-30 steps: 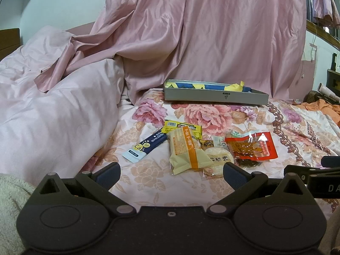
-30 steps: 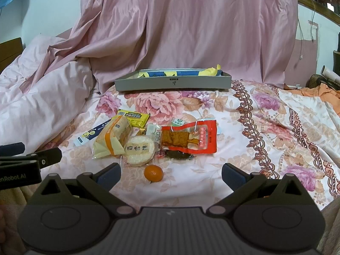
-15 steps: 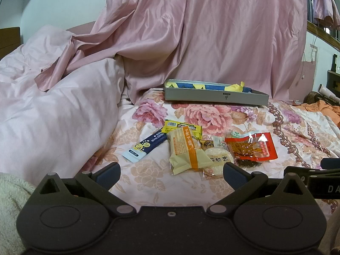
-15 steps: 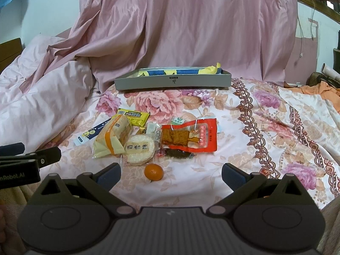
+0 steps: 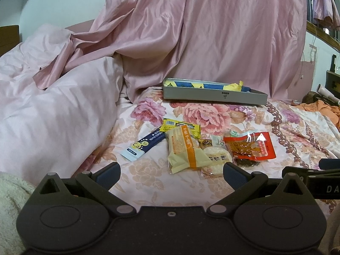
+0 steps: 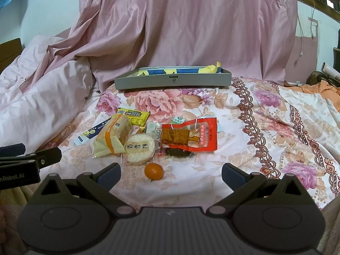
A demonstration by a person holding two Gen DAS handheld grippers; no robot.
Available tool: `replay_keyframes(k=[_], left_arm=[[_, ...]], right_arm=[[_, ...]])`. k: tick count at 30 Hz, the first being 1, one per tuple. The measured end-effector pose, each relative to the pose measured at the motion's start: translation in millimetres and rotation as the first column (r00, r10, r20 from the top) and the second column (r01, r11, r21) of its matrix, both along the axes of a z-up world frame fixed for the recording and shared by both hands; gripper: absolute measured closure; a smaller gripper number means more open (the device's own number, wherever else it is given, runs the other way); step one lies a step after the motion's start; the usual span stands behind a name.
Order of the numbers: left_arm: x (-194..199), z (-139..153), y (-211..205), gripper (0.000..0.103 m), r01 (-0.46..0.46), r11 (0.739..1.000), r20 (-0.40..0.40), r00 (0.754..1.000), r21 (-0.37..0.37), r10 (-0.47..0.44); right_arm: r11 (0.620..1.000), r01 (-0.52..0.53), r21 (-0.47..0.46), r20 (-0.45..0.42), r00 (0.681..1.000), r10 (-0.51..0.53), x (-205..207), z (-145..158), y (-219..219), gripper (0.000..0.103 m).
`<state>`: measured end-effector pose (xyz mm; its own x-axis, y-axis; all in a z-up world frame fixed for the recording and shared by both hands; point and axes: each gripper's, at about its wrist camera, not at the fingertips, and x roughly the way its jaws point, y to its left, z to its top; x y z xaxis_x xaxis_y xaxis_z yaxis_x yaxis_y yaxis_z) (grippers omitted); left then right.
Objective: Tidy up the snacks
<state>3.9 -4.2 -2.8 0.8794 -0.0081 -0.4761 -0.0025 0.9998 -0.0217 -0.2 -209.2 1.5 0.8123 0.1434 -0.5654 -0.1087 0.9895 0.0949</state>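
Observation:
A heap of snacks lies on the floral bedsheet: a cream-and-orange cake packet, a round rice cracker, a red packet, a yellow bar and a blue stick sachet. A small orange sits nearest me. Behind them stands a grey tray holding blue and yellow wrappers. My left gripper and right gripper hover open just short of the heap, each holding nothing.
A pink quilt bulges on the left and a pink curtain hangs behind the tray. Orange cloth lies at the far right. The other gripper's finger shows at each view's edge.
Both grippers have crept slightly forward toward the snacks; the heap sits a little lower in the views. Nothing was taken hold of.

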Motion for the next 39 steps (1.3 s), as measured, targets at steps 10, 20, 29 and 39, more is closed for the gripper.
replay_keyframes(k=[10,20,29,39], left_arm=[[6,0,6,0.001,0.007,0.999,-0.060,0.998,-0.049,-0.010],[43,8,13,0.001,0.062,0.997,-0.136,0.989,-0.035,-0.066],[112,3,23,0.001,0.090,0.996,-0.240,0.967,-0.017,-0.091],[186,-28,14,0.001,0.106,0.988,-0.319,0.938,-0.109,-0.136]], right_arm=[[1.000,-0.010,0.002,-0.022,1.000,0.010,3,-2,2,0.000],[0.986,-0.157,-0.061,0.018,0.987,0.158,14,14,10,0.000],[0.907,-0.390,-0.159,-0.050,0.921,0.387,47,15,22,0.000],[0.875,-0.436,-0.212,-0.167,0.898,0.407,96,-20,31,0.000]])
